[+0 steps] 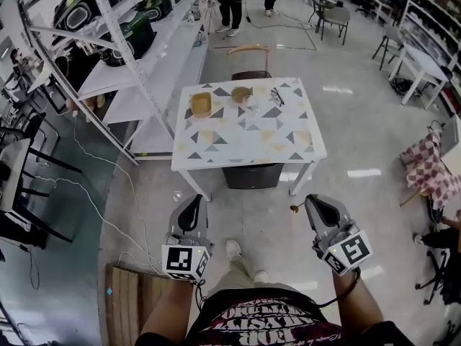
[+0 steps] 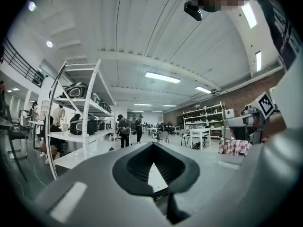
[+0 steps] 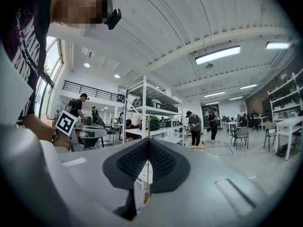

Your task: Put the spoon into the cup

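I stand on the floor well back from the white patterned table (image 1: 245, 139). On its far side sits a brown cup (image 1: 201, 104), with a second brownish vessel (image 1: 240, 94) and a clear glass (image 1: 252, 105) beside it. My right gripper (image 1: 315, 202) is shut on a thin gold spoon (image 1: 295, 207), whose end pokes out to the left of the jaw tips. In the right gripper view the spoon (image 3: 147, 183) runs straight down between the pads of the right gripper (image 3: 149, 143). My left gripper (image 1: 193, 200) (image 2: 152, 145) is shut with nothing in it.
A white shelving rack (image 1: 108, 42) with dark appliances runs along the left. A chair (image 1: 248, 52) stands behind the table. A wooden pallet (image 1: 133, 301) lies at lower left, cables (image 1: 94, 200) trail over the floor, and a checked cloth (image 1: 431, 168) sits at right. People stand far back.
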A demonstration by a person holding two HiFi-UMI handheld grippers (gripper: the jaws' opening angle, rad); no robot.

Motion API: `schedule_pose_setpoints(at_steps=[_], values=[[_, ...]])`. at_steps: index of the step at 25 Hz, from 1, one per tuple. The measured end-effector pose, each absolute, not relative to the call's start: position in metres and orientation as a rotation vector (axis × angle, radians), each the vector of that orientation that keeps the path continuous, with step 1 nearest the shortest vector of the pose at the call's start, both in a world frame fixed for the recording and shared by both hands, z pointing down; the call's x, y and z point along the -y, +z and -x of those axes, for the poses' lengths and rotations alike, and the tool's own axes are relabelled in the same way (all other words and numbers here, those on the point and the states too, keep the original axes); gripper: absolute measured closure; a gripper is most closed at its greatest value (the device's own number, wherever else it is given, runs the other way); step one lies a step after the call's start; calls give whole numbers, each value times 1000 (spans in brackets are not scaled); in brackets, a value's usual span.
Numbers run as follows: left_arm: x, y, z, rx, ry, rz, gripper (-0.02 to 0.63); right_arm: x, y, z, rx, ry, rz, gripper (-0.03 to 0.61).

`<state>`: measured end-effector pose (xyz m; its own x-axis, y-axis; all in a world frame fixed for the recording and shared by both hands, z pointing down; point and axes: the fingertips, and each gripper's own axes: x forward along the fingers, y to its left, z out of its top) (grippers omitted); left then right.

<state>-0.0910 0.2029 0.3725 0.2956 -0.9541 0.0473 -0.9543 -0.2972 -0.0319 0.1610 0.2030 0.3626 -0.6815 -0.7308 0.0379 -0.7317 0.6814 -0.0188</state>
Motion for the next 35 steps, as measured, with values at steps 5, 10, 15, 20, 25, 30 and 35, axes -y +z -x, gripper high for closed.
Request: schedule_pose_setpoints(at_steps=[5,10,15,20,25,30,35], values=[[-189,373,88,1822,96,-2567,610,-190,362,-152,2854,43,-1251,549],[-169,375,99,1802,100,-2572,610,-173,360,-137,2852,41,-1261,549],[-151,382,108,1778,106,-2574,610,-158,365,-126,2836,54,-1260,549],[-129,388,115,1739,121,-2585,610,-134,364,-114,2830,58,-1276,549],[-106,393,128,1732,114,-2569,610,-116,366,-96,2828,54,-1247,549],[-82,398,137,1721,108,-2573,610,-92,366,-83,2823,39,-1227,549],[-54,397,144,1713,85,-2569,610,-68,361,-75,2815,27,-1227,549]])
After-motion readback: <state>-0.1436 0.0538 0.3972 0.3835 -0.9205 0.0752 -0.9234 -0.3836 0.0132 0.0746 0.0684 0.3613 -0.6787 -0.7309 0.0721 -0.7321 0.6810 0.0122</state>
